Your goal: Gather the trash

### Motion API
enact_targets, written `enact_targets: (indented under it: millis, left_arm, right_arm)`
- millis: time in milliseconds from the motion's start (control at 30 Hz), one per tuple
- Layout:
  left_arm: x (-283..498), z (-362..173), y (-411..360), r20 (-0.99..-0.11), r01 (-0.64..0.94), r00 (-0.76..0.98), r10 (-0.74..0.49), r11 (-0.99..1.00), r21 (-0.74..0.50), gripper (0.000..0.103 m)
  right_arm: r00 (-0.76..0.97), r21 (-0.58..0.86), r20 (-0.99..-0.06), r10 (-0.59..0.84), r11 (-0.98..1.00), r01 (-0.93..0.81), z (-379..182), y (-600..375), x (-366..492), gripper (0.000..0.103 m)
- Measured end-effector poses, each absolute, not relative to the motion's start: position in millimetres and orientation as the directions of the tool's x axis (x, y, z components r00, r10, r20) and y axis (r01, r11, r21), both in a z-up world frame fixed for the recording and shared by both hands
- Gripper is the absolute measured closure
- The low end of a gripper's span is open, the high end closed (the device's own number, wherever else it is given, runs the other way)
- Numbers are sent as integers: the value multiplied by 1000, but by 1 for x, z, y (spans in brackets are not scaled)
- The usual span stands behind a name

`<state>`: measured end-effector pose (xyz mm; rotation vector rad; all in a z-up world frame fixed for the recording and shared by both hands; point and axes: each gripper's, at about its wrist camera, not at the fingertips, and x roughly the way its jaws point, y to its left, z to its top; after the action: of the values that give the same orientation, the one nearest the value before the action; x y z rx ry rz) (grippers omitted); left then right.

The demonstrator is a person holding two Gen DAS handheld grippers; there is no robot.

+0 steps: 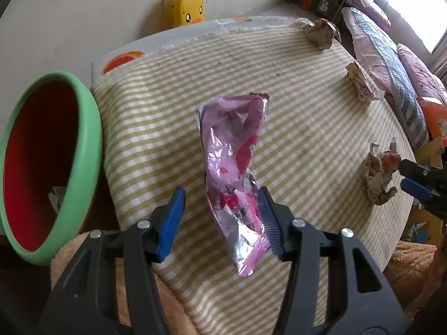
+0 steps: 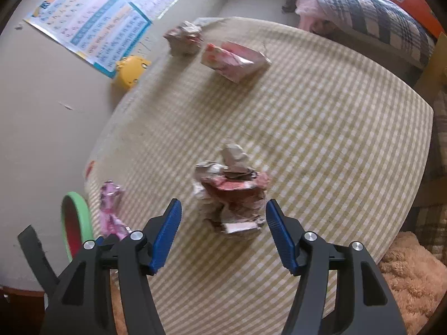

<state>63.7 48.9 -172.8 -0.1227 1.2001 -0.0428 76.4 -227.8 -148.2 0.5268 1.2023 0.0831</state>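
A crumpled pink foil wrapper (image 1: 236,164) lies on the yellow checked tablecloth (image 1: 307,111). My left gripper (image 1: 222,217) is open around its near end, the right pad touching it. The wrapper also shows in the right wrist view (image 2: 111,212). A crumpled brown-red paper wad (image 2: 232,192) lies just ahead of my right gripper (image 2: 223,234), which is open with the wad between the finger lines, apart from the pads. That wad (image 1: 380,176) and the right gripper tips (image 1: 416,181) show in the left wrist view. A red bin with a green rim (image 1: 50,164) stands at the table's left.
A second paper wad (image 1: 321,32) and a pink carton (image 1: 360,83) lie at the far side; they also show in the right wrist view as the wad (image 2: 184,37) and carton (image 2: 234,60). A yellow duck toy (image 1: 187,7) sits by the wall. Bedding (image 1: 391,64) is at the right.
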Motion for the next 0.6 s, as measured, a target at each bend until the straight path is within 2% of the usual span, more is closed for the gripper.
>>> enact_targets:
  millis: [33, 133, 233, 400, 500, 567, 600]
  left_arm:
    - [64, -174, 48, -928, -30, 359, -99, 993, -118, 60]
    - [64, -178, 47, -934, -23, 344, -97, 994, -111, 83]
    - [62, -176, 48, -929, -32, 356, -97, 993, -116, 88]
    - [59, -167, 50, -919, -33, 384, -85, 994, -106, 88]
    - [57, -163, 51, -914, -42, 393, -97, 991, -123, 88]
    - [56, -159, 51, -911, -40, 401, -98, 991, -125, 88]
    - [55, -157, 51, -908, -40, 407, -98, 991, -125, 88]
  right_arm:
    - [368, 428, -868, 332, 877, 219, -151, -229, 77, 43]
    - [355, 432, -872, 337, 870, 236, -157, -230, 78, 43]
    - [338, 445, -872, 354, 862, 245, -163, -229, 79, 43]
    - [322, 453, -869, 375, 865, 216, -163, -221, 80, 44]
    - [321, 447, -869, 377, 876, 181, -159, -213, 80, 57]
    - [319, 443, -869, 378, 881, 163, -157, -208, 80, 73]
    - [320, 445, -867, 381, 882, 155, -156, -205, 81, 77]
